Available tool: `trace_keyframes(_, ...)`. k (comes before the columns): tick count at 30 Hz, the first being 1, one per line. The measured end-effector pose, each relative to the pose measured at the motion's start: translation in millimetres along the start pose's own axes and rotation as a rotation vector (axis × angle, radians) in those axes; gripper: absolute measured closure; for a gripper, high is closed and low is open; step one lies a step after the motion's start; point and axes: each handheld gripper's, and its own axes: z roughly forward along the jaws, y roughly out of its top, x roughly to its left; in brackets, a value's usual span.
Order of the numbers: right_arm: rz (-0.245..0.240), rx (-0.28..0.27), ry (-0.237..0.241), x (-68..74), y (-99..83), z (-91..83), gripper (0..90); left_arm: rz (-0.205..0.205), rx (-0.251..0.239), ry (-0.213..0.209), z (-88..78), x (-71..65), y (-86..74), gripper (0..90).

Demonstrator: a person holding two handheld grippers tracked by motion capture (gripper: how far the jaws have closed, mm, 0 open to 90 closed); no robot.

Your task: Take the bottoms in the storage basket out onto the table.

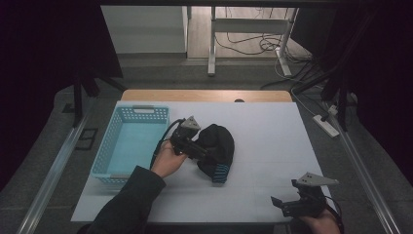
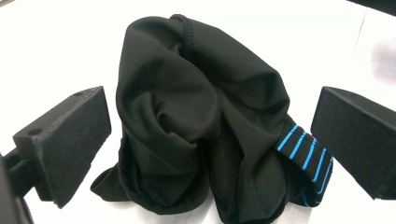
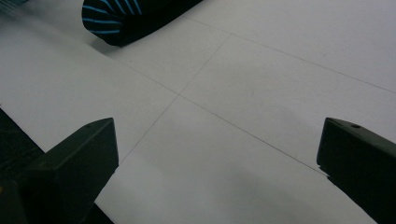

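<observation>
The left gripper [image 2: 210, 135] straddles the black garment [image 2: 196, 126] with jaws wide, likely to grab it for the basket [image 1: 127, 141]; the right gripper [image 3: 215, 163] idles agape, empty.

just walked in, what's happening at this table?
A person is working with a hand-held claw in each hand. The left claw is open at a crumpled black garment with blue stripes in the middle of the white table, its jaws set to either side of the cloth and not closed on it. A light blue basket sits just left of it and looks empty. The right claw is open near the table's front right edge, over bare surface.
</observation>
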Motion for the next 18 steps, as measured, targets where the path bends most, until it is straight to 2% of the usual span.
trace_keyframes(10,-0.002,0.001,0.0,0.8,0.1,0.0,0.0,-0.002,-0.016,-0.006,-8.6,1.5,-2.0,0.0)
trace_keyframes(18,-0.007,0.001,0.0,0.8,0.1,0.0,0.0,0.002,-0.02,-0.027,-12.6,4.5,-4.7,0.0)
